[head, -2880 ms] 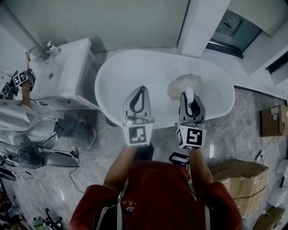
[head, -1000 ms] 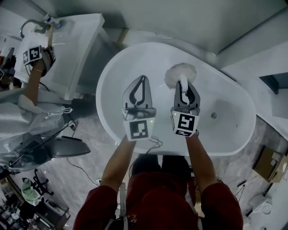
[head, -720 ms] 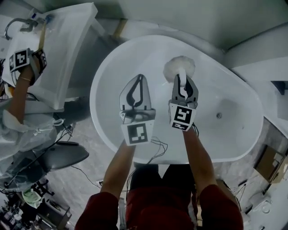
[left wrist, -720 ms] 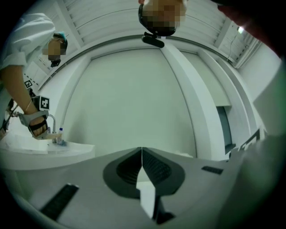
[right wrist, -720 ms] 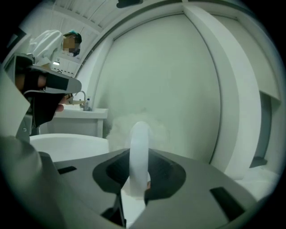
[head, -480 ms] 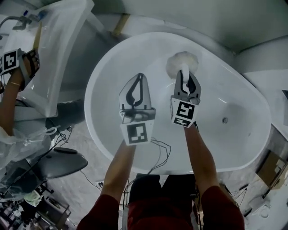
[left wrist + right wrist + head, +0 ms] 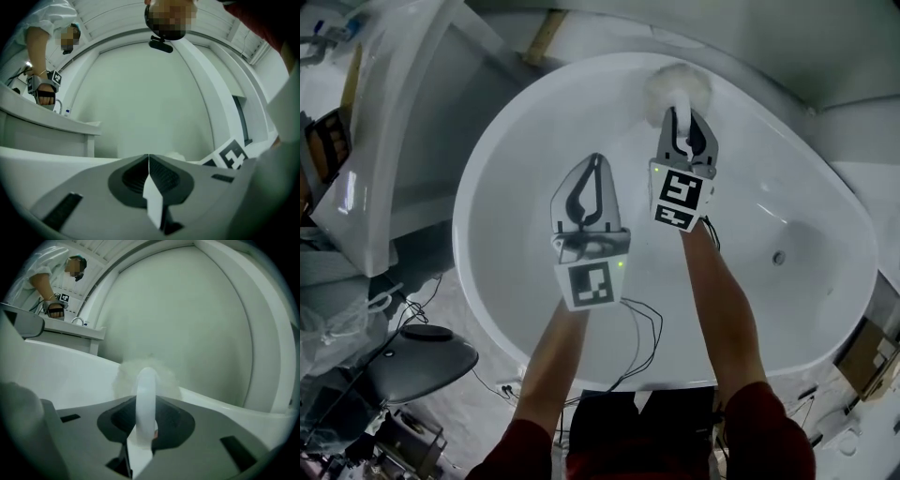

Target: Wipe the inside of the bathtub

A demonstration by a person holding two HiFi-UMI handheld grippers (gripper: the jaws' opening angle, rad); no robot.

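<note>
A white oval bathtub (image 7: 516, 309) fills the head view; its drain (image 7: 779, 257) lies at the right. My right gripper (image 7: 682, 114) is shut on the white handle (image 7: 146, 394) of a fluffy white brush (image 7: 677, 90), whose head (image 7: 146, 379) rests against the tub's far inner wall near the rim. My left gripper (image 7: 593, 161) hangs shut and empty over the middle of the tub, its jaws meeting in a thin line (image 7: 148, 161) in the left gripper view.
A white washbasin unit (image 7: 384, 150) stands left of the tub, with another person's hand (image 7: 43, 91) and marker cube over it. Cables (image 7: 637, 323) trail over the tub's near rim. A grey chair seat (image 7: 412, 361) sits lower left, a cardboard box (image 7: 874, 349) at the right.
My right gripper has pushed the brush from the tub's middle up to the far wall near the rim. The left gripper stays about where it was. The head view has leaned further over the tub.
</note>
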